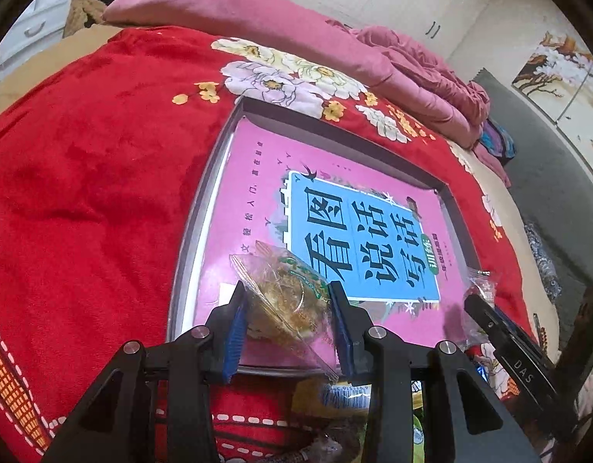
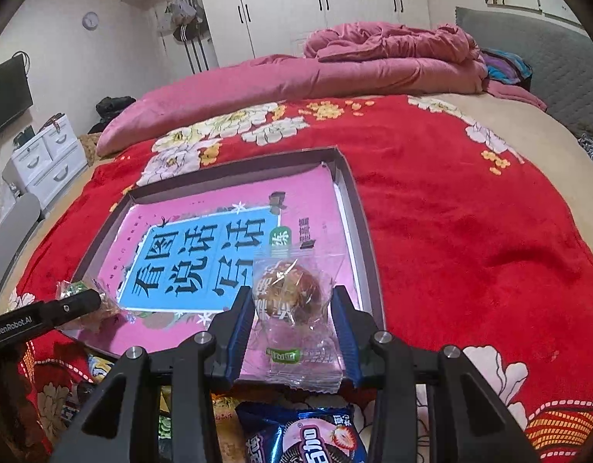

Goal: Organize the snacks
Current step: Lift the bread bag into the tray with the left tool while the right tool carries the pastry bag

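Note:
A shallow grey box (image 1: 204, 208) (image 2: 358, 208) lies on a red flowered blanket, with a pink and blue book (image 1: 335, 208) (image 2: 204, 239) flat inside it. My left gripper (image 1: 287, 310) is shut on a clear-wrapped golden pastry (image 1: 285, 301) over the box's near left corner. My right gripper (image 2: 292, 312) is shut on a clear-wrapped brown pastry (image 2: 290, 289) over the box's near right corner. Each gripper shows in the other's view: the right (image 1: 489, 308) with its wrapper (image 1: 479, 283), the left (image 2: 76, 305) with its pastry (image 2: 92, 308).
More snack packets lie on the blanket in front of the box: a blue strawberry cookie pack (image 2: 308, 436), yellow and green packets (image 1: 335, 393). A rolled pink quilt (image 2: 296, 77) lies behind the box. A grey headboard (image 2: 547, 50) stands at the right.

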A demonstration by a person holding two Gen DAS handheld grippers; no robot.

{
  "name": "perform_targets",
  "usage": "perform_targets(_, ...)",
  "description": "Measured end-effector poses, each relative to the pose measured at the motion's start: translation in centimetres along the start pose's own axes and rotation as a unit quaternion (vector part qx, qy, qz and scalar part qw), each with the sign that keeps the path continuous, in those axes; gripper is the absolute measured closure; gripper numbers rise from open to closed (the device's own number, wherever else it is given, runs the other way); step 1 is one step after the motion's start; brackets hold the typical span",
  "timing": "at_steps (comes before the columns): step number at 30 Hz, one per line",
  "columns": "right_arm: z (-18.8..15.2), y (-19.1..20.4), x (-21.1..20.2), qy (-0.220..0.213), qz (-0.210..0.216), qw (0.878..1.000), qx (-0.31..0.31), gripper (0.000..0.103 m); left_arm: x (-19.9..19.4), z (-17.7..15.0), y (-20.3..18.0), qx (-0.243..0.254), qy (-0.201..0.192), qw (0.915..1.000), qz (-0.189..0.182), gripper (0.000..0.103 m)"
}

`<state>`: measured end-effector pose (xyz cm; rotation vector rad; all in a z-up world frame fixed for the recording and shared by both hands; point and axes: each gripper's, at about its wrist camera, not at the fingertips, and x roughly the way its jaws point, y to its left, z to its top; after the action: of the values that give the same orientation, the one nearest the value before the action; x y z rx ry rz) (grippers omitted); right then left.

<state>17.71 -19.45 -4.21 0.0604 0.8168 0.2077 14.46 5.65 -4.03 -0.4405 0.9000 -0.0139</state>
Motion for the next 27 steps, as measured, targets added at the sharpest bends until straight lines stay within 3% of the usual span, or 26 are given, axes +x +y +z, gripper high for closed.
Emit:
perform_targets(12,-0.5,-0.1,0.8,0.023,-0.009,1.000,-0.001,0.061,0.5,0.0,-0.8,0.019,0.007,0.9998,-0.007,0.062)
perform_targets(27,-0.5,-0.2,0.4,0.022,-0.020,1.000,-0.007,0.061,0.8,0.0,-1.2,0.025,0.006,0.9997,-0.004,0.060)
